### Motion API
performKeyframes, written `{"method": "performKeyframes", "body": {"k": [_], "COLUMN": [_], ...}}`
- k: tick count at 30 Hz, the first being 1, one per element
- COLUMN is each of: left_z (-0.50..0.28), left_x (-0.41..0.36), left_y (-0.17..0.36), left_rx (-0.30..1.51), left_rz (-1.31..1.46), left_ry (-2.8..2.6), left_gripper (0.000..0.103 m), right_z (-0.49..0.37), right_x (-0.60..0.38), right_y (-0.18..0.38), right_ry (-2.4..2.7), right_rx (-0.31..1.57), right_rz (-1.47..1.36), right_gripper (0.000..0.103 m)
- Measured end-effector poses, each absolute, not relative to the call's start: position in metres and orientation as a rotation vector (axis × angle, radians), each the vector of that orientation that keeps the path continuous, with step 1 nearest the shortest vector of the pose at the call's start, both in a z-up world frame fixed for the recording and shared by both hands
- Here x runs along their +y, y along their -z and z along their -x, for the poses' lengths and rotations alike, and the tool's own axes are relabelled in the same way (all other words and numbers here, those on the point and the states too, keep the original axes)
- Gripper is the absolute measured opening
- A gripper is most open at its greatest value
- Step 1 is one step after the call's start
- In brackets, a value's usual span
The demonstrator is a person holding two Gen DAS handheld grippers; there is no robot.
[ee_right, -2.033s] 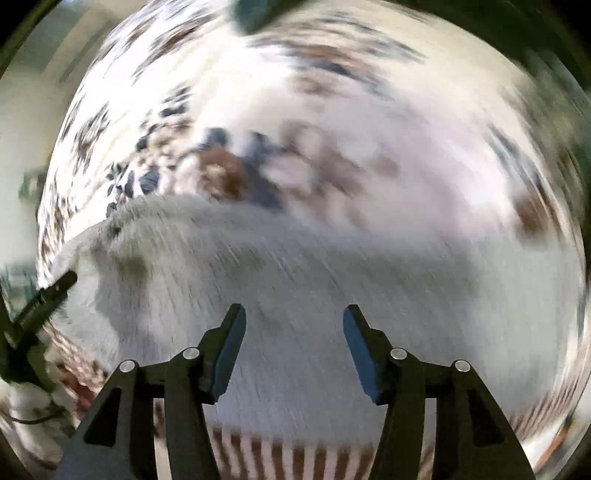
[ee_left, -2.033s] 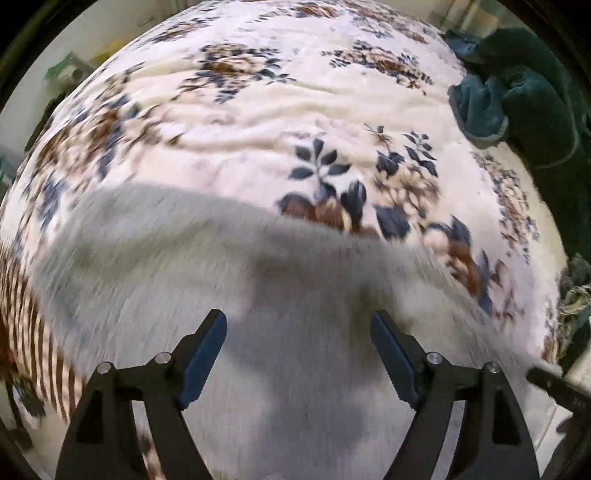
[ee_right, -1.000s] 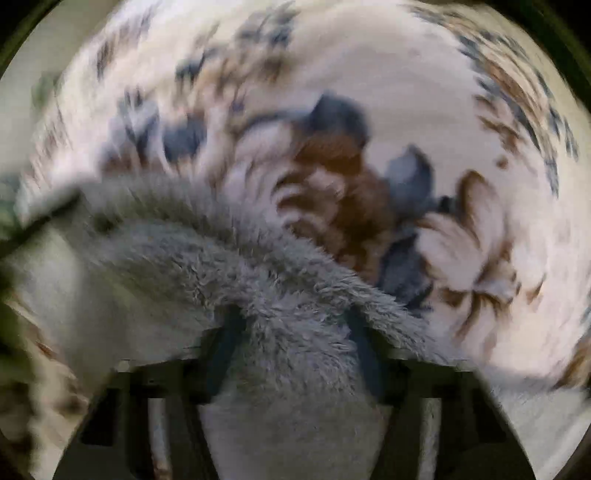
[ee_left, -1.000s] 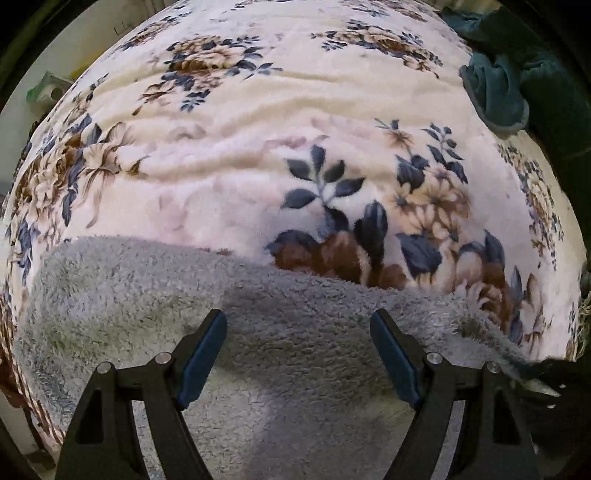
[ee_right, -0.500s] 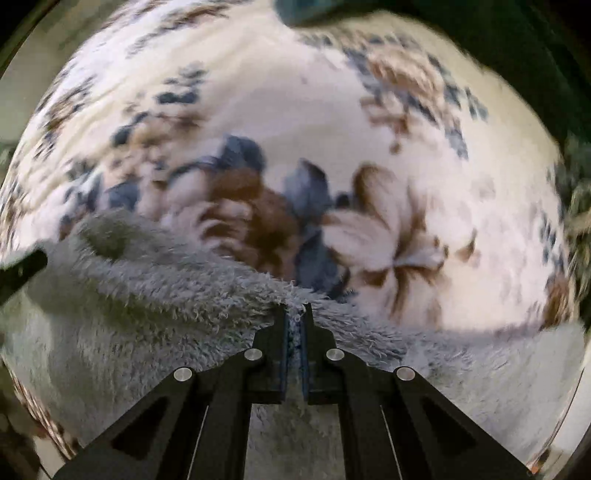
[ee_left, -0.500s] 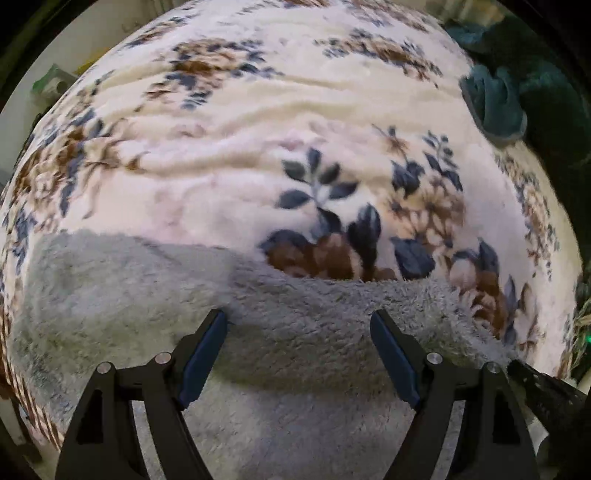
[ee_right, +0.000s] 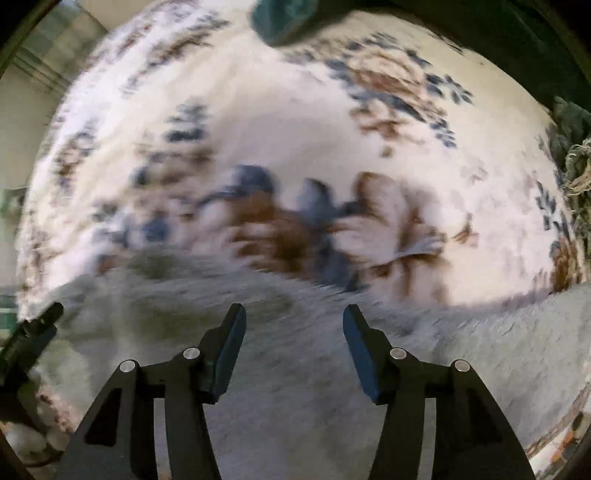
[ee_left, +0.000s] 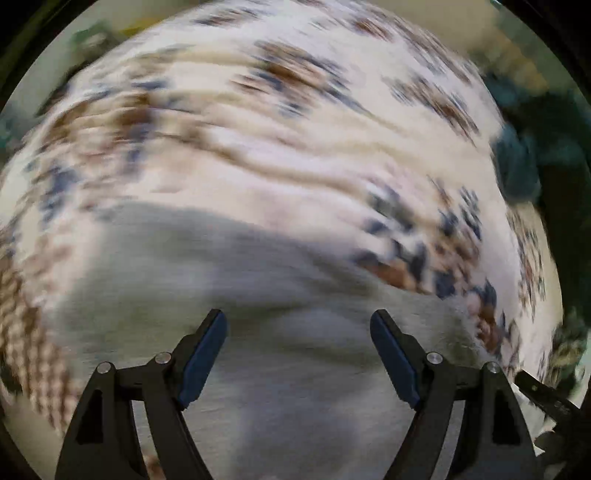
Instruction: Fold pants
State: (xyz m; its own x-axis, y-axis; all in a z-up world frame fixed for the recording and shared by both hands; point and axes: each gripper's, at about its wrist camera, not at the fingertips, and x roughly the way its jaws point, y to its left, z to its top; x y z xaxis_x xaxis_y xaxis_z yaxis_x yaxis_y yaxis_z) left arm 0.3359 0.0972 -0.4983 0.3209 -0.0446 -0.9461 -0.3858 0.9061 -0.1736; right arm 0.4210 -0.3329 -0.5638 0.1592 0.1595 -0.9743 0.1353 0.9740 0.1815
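Note:
Fluffy grey pants [ee_left: 258,280] [ee_right: 295,369] lie spread over a cream blanket with blue and brown flowers [ee_left: 295,147] [ee_right: 314,129], filling the lower half of both blurred wrist views. My left gripper [ee_left: 297,319] hangs open above the grey fleece, nothing between its blue pads. The jaws of my right gripper [ee_right: 293,314] are opening above the pants' upper edge; the fleece lies below them and the pads do not press on it. The left gripper's tip [ee_right: 40,325] shows at the left edge of the right wrist view.
A dark teal garment [ee_left: 524,162] [ee_right: 284,14] lies heaped at the far right of the bed. A frayed greenish bundle [ee_right: 576,162] sits at the right edge. Brown stripes [ee_left: 26,332] border the blanket at the lower left.
The right gripper, shut on the pants' edge half a second ago, has let go, spread its jaws and lifted. The left gripper stayed open and swept sideways, blurring its view.

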Motion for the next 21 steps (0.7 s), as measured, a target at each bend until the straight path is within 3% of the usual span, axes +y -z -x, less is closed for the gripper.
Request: {"method": "performKeyframes", "body": {"k": [7, 9, 11, 14, 21], "left_z": [-0.271, -0.263, -0.261, -0.260, -0.223], "left_x": [0.227, 0.245, 0.258, 0.260, 0.275], "left_y": [0.506, 0.518, 0.534, 0.538, 0.489], "left_rx": [1.201, 1.178, 1.179, 1.134, 0.961], "left_rz": [0.598, 0.673, 0.725, 0.740, 0.773], "left_ry": [-0.463, -0.433, -0.411, -0.379, -0.368], "left_gripper": [0.076, 0.062, 0.026, 0.003, 0.000], "right_z": [-0.393, -0.387, -0.384, -0.377, -0.367], "right_x": [-0.217, -0.193, -0.176, -0.159, -0.156], "right_y": [0.559, 0.575, 0.593, 0.616, 0.633], "right_ry": [-0.187, -0.201, -0.193, -0.186, -0.136], "right_rx": [1.464, 1.506, 1.546, 1.583, 1.595], "right_rz": [-0.248, -0.259, -0.259, -0.268, -0.289], "right_gripper": [0.057, 0.057, 0.057, 0.057, 0.057]}}
